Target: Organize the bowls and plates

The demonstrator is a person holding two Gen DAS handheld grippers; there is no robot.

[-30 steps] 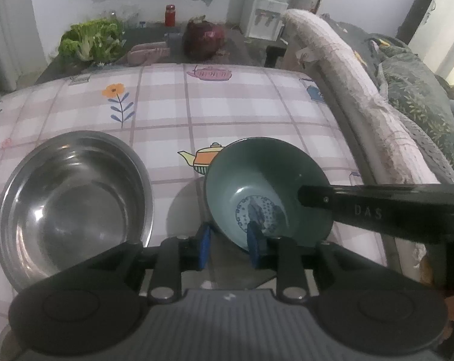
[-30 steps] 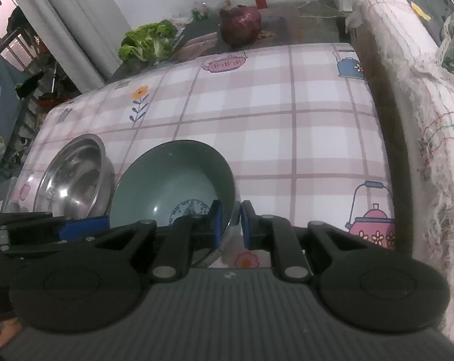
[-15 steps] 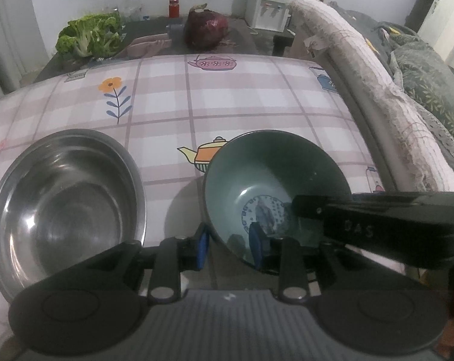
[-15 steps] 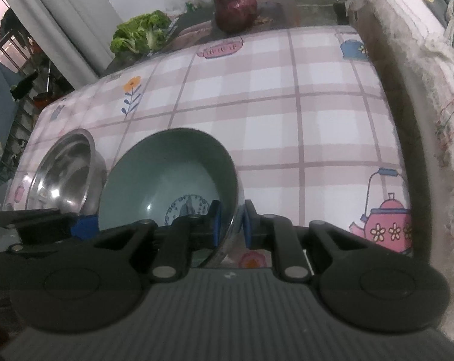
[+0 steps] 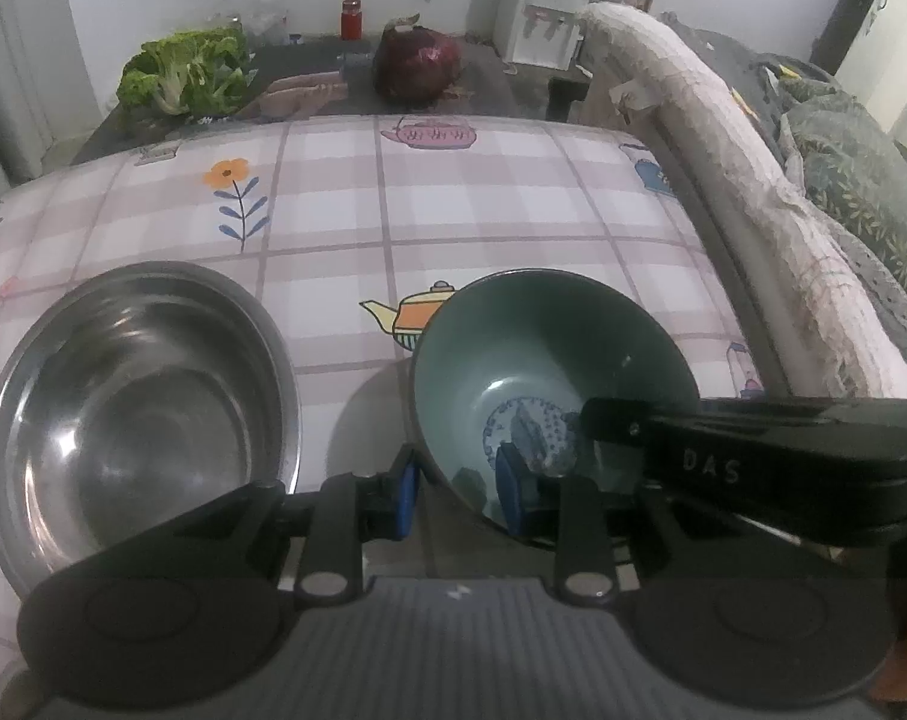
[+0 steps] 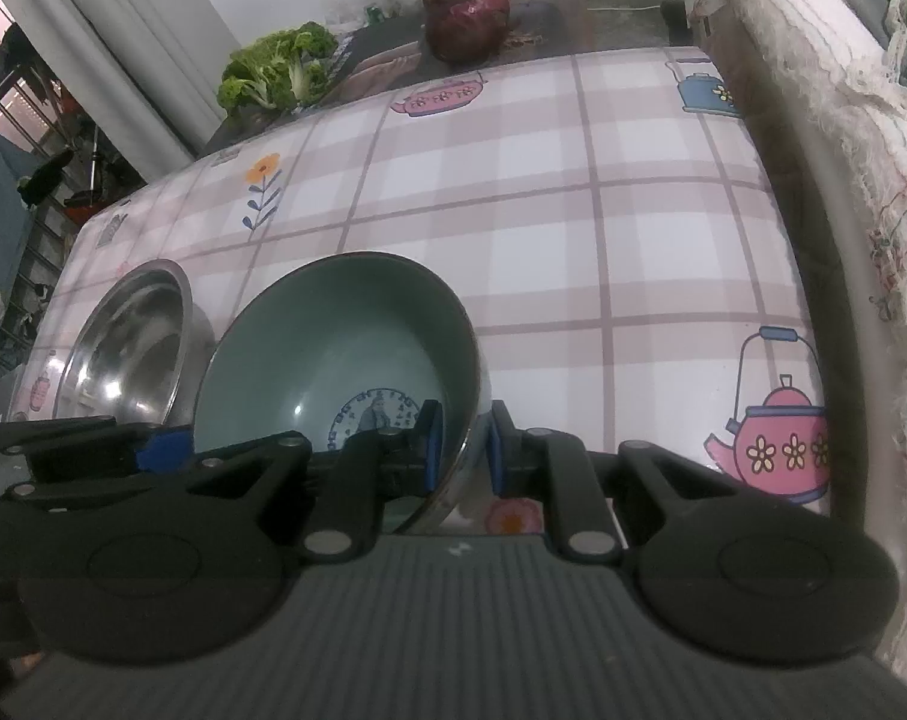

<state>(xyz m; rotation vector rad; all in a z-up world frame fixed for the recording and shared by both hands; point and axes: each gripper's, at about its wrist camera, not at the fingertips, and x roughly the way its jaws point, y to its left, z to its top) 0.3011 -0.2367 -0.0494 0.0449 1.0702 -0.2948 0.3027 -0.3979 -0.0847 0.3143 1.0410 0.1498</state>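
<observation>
A green bowl [image 5: 549, 360] with a blue picture in its bottom hangs tilted just above the checked tablecloth [image 5: 489, 228]. My left gripper [image 5: 456, 495] is shut on its near left rim, one blue pad outside the wall and one inside. My right gripper [image 6: 462, 456] is shut on the green bowl [image 6: 345, 348] at its near right rim; its black body [image 5: 753, 462] crosses the left wrist view. A steel bowl [image 5: 141, 408] sits on the cloth to the left, also in the right wrist view as the steel bowl [image 6: 129, 348].
A sofa arm under a lace cover [image 5: 753, 210] runs along the table's right edge. Beyond the far edge, a dark table holds leafy greens [image 5: 183, 72], a red cabbage [image 5: 417, 60] and a red jar [image 5: 351, 18]. Curtains [image 6: 123, 48] hang at the left.
Both grippers keep their hold on the green bowl. The views sway slightly; nothing else has moved.
</observation>
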